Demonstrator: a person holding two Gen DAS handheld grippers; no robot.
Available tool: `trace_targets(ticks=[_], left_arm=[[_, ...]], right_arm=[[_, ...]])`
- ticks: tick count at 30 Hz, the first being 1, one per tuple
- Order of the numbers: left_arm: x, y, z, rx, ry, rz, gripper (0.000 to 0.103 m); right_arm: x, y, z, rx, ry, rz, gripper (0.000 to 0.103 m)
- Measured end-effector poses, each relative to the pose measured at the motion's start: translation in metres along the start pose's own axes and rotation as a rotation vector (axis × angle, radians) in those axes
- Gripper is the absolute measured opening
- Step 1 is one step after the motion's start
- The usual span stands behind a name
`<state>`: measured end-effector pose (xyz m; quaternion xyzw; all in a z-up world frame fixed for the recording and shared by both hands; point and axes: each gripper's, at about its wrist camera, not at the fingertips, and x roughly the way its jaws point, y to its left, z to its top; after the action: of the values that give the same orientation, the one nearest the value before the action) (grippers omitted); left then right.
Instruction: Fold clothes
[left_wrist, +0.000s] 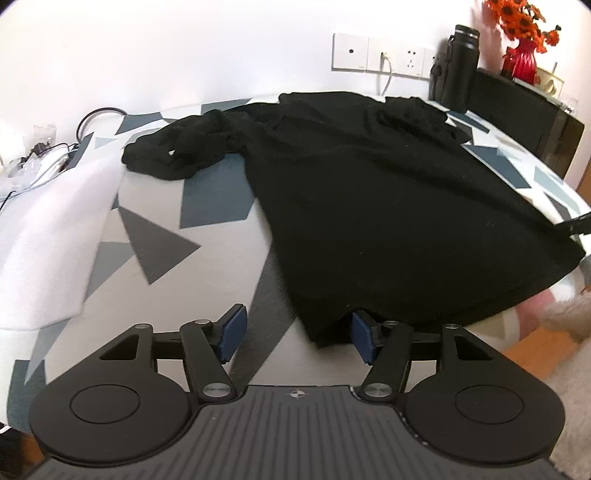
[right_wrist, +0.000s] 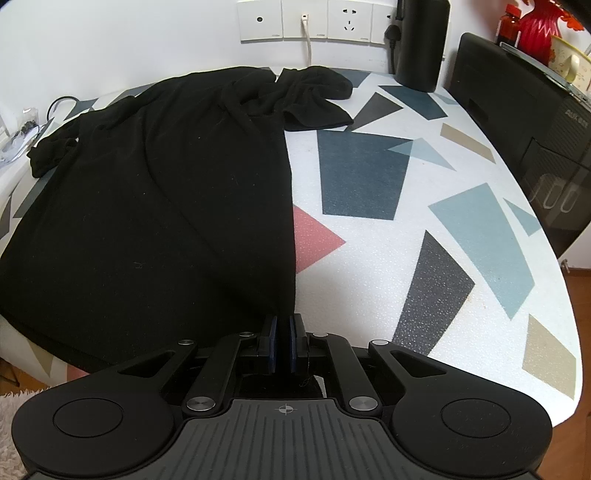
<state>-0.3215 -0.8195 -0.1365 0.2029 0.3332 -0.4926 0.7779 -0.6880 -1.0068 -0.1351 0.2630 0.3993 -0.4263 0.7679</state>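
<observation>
A black shirt (left_wrist: 369, 206) lies spread on the patterned table (left_wrist: 155, 236), with its sleeves bunched at the far end. Its near left hem corner (left_wrist: 321, 332) rests between the fingers of my left gripper (left_wrist: 298, 334), which is open, the corner close to the right blue pad (left_wrist: 364, 338). In the right wrist view the same black shirt (right_wrist: 147, 206) covers the left half of the table (right_wrist: 369, 177). My right gripper (right_wrist: 283, 343) is shut on the shirt's near right hem corner. From the left wrist camera, that right gripper (left_wrist: 578, 225) shows at the far right edge, pinching the cloth.
A white foam sheet (left_wrist: 48, 236) lies on the table's left side. Against the wall stand wall sockets (left_wrist: 384, 55) with a cable, a black flask (left_wrist: 460, 66), a red vase with orange flowers (left_wrist: 524, 55) and a black appliance (right_wrist: 524, 122). A fluffy rug (right_wrist: 11, 410) lies below the table edge.
</observation>
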Motion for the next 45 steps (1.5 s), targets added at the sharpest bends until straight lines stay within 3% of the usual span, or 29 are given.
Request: trace_targets(ticks=[4,7,12,22,24,28,33,39,41,42,45], left_arm=[[0.005,0.003,0.003,-0.015,-0.033,0.047,0.068],[0.014,0.004,0.005,-0.003,-0.042,0.126,0.071],[0.017,-0.006,0.006,0.120,-0.044,0.179,0.076],[0.019,-0.033,0.006,0.309,-0.083,0.146,0.076],[0.021,-0.032,0.005,0.334,-0.098,0.193,0.075],[0.022,-0.013,0.005,0.277,-0.111,0.350,0.075],[0.020,-0.009,-0.001,0.323,-0.133,0.425,0.087],[0.021,-0.019,-0.011,0.377,-0.127,0.452,0.088],[0.015,-0.011,-0.008,0.343,-0.135,0.422,0.076],[0.009,-0.006,-0.006,0.317,-0.155,0.406,0.060],[-0.013,-0.002,-0.002,0.291,-0.235,0.446,0.040]], right_arm=[[0.000,0.000,-0.001,0.001,-0.005,-0.002,0.007],[0.000,0.000,-0.001,-0.001,-0.008,-0.002,0.007],[0.000,-0.001,-0.002,0.009,-0.013,0.000,0.007],[0.000,0.000,-0.002,0.012,-0.018,-0.003,0.007],[-0.001,0.000,-0.003,0.012,-0.020,-0.002,0.007],[-0.001,0.000,-0.004,0.011,-0.025,0.001,0.007],[-0.001,0.000,-0.004,0.007,-0.026,0.004,0.007],[0.000,-0.002,-0.003,0.008,-0.025,0.011,0.007],[0.000,-0.003,-0.003,0.012,-0.023,0.015,0.007],[0.000,-0.003,-0.003,0.017,-0.020,0.021,0.009],[0.000,-0.002,-0.001,0.024,-0.012,0.034,0.014]])
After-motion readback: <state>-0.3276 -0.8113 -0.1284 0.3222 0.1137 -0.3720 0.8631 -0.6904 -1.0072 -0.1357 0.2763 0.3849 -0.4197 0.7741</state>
